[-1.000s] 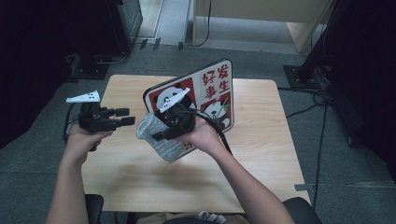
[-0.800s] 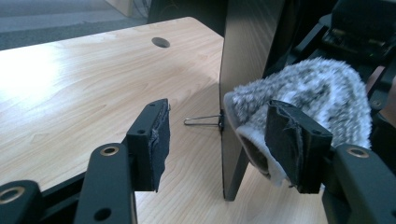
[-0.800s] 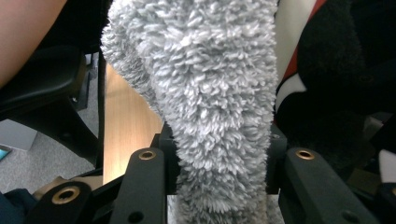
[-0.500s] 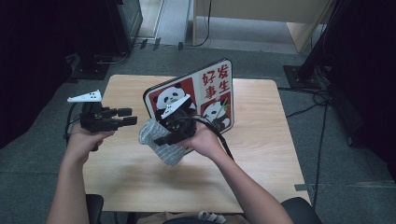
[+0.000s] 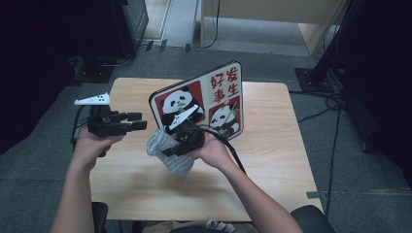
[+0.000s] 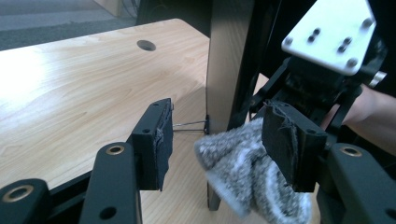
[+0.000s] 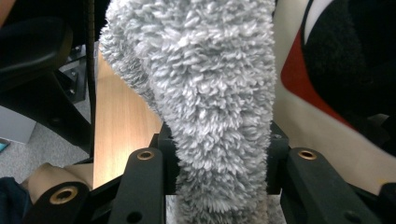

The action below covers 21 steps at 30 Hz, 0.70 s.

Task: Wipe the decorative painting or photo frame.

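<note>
the right tongs [image 5: 171, 148] are clamped on a fluffy grey sock [image 7: 205, 107], held just above the bench [image 5: 272, 160] in front of the propped panda board [image 5: 206, 99]. the left tongs [image 6: 215, 140], which have just been closing, stand apart with nothing pinched, the sock's free end between them. the handover looks half done; the left grip remains. the right gripper view shows the pile squeezed; the high view shows the hands' spacing.

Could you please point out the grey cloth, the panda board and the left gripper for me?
Cloth [image 7: 210, 93]: right gripper view, on its fluffy middle above the jaws.
Panda board [image 5: 224, 83]: high view, on the red characters at its upper right.
Left gripper [image 5: 138, 121]: high view, midway between its two fingertips.
</note>
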{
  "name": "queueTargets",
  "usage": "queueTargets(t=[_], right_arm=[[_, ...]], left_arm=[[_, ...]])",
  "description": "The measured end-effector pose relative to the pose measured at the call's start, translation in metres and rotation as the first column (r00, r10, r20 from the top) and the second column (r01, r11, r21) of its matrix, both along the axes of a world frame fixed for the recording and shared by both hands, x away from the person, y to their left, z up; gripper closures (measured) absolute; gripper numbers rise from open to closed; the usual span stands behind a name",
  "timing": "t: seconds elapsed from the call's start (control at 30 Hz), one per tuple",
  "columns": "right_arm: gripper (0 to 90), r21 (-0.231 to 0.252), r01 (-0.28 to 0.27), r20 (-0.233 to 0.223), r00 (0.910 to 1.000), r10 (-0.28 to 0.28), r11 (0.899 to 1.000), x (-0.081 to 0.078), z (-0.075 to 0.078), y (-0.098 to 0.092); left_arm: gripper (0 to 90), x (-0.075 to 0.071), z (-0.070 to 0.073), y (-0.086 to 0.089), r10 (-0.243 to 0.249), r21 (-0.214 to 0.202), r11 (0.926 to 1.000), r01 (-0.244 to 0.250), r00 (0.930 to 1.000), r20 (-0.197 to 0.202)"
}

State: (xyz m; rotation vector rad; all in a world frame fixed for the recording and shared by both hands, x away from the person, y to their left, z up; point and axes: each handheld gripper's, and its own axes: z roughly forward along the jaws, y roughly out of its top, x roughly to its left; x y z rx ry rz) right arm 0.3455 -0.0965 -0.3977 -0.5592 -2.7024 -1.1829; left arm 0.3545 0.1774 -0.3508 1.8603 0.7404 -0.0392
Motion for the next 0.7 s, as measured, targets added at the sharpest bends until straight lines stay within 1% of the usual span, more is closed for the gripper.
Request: queueTargets(t=[0.1,0.3,0.4,0.47,0.7], right_arm=[[62.9,0.000,-0.002,0.003,1.0000,0.002,1.000,0.000,-0.004,0.000],[63.1,0.005,0.005,-0.013,0.9999,-0.005,1.000,-0.001,-0.011,-0.001],[63.1,0.000,0.007,-0.019,0.9998,-0.007,1.000,-0.002,-0.014,-0.002],[63.2,0.000,0.006,-0.014,0.9999,-0.006,1.000,-0.002,-0.016,-0.002],[63.2,-0.002,0.005,-0.017,0.9998,-0.006,1.000,-0.004,-0.023,-0.003]], left_arm=[[44.7,0.000,0.000,-0.003,-0.006,0.001,1.0000,0.006,1.0000,0.003],[45.3,0.000,0.000,-0.010,-0.022,0.012,0.9997,0.022,0.9997,0.007],[47.7,0.000,0.000,-0.015,-0.042,0.007,0.9991,0.042,0.9991,-0.008],[48.5,0.000,0.000,-0.018,-0.051,0.001,0.9987,0.051,0.9986,-0.015],[51.2,0.002,-0.003,-0.024,-0.048,0.005,0.9988,0.049,0.9987,-0.018]])
